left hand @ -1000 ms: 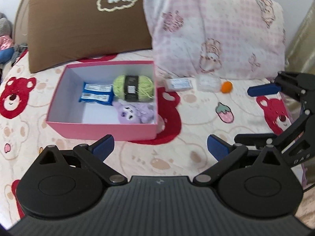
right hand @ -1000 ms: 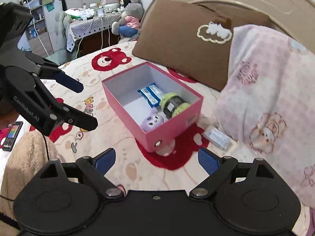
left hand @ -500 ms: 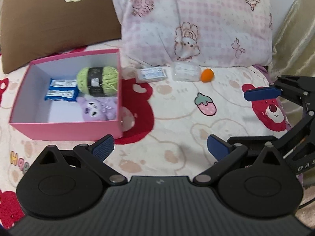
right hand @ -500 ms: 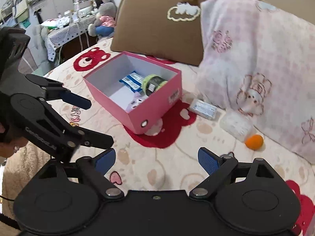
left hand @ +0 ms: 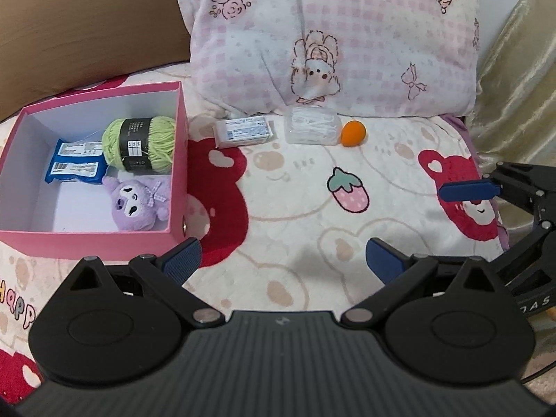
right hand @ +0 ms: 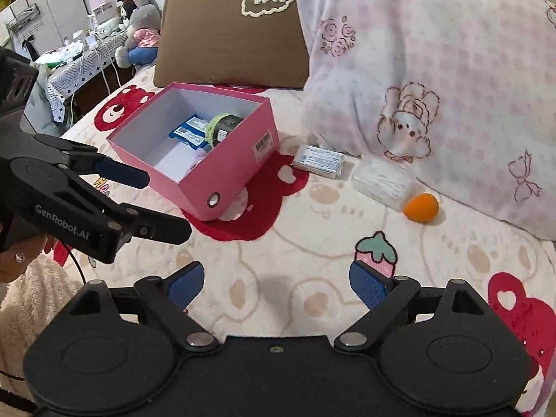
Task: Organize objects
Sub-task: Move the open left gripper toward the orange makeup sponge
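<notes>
A pink box point(left hand: 175, 160) point(right hand: 243, 177) sits on the bed at left, holding green yarn point(left hand: 140, 144), a blue packet point(left hand: 74, 166) and a purple plush point(left hand: 137, 203). Along the pink pillow's foot lie a small white carton point(left hand: 243, 132) point(right hand: 319, 160), a clear plastic pack point(left hand: 311, 130) point(right hand: 382, 179) and an orange egg-shaped sponge point(left hand: 352, 133) point(right hand: 420, 206). My left gripper point(left hand: 283, 259) is open and empty, short of these items. My right gripper point(right hand: 276, 283) is open and empty too, hovering over the blanket to the right.
A brown pillow point(right hand: 229, 41) and a pink checked pillow point(left hand: 330, 38) lean against the headboard. The bear-print blanket point(left hand: 295, 208) covers the bed. A gold curtain point(left hand: 517, 87) hangs at right. A side table with stuffed toys point(right hand: 135, 31) stands beyond the bed's left side.
Both grippers have swung right and moved in toward the items at the pink pillow's foot. The box has shifted left in both views. Both stay open and empty.
</notes>
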The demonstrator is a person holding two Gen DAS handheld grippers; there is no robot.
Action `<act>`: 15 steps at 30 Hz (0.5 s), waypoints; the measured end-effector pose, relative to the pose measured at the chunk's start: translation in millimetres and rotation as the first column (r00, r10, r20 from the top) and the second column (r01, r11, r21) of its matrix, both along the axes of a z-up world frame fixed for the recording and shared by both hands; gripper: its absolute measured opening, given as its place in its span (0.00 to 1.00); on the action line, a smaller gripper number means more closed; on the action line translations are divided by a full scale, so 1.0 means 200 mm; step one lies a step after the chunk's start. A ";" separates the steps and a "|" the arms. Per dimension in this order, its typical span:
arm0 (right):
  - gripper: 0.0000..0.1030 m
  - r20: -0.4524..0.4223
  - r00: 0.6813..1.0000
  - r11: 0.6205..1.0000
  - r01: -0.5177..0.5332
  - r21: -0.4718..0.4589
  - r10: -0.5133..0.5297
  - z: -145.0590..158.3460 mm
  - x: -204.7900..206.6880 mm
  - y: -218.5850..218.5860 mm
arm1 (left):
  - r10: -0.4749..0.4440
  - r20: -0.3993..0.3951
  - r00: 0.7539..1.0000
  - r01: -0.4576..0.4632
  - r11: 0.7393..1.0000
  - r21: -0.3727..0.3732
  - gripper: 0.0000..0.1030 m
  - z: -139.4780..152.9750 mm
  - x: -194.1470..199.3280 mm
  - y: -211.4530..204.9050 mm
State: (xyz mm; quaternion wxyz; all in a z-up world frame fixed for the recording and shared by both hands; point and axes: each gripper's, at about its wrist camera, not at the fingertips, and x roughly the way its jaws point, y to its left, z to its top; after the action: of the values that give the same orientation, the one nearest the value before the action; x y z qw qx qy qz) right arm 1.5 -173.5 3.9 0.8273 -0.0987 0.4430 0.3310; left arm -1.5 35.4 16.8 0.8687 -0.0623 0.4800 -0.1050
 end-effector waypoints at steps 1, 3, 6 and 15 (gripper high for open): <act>0.90 0.000 1.000 1.000 0.004 -0.002 -0.004 0.00 0.00 0.00 | -0.001 0.001 1.000 0.001 1.000 -0.001 0.99 0.00 0.01 -0.01; 0.90 -0.002 1.000 1.000 0.010 -0.005 -0.010 -0.01 0.01 -0.01 | -0.004 0.004 1.000 0.004 1.000 -0.005 0.99 -0.01 0.03 -0.02; 0.90 0.001 1.000 1.000 0.022 -0.008 -0.022 -0.02 0.03 -0.03 | -0.007 0.009 1.000 0.007 1.000 -0.016 0.99 -0.01 0.06 -0.04; 0.90 0.086 0.995 0.998 0.046 0.041 -0.049 0.00 0.05 -0.09 | 0.011 0.010 1.000 -0.010 0.997 -0.074 0.96 -0.04 0.20 -0.11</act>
State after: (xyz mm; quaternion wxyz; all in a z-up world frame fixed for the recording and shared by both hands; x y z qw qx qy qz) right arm 12.3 -191.3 4.5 0.8551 -0.0863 0.4024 0.3153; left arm 39.3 12.7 8.5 0.8689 -0.0962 0.4710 -0.1183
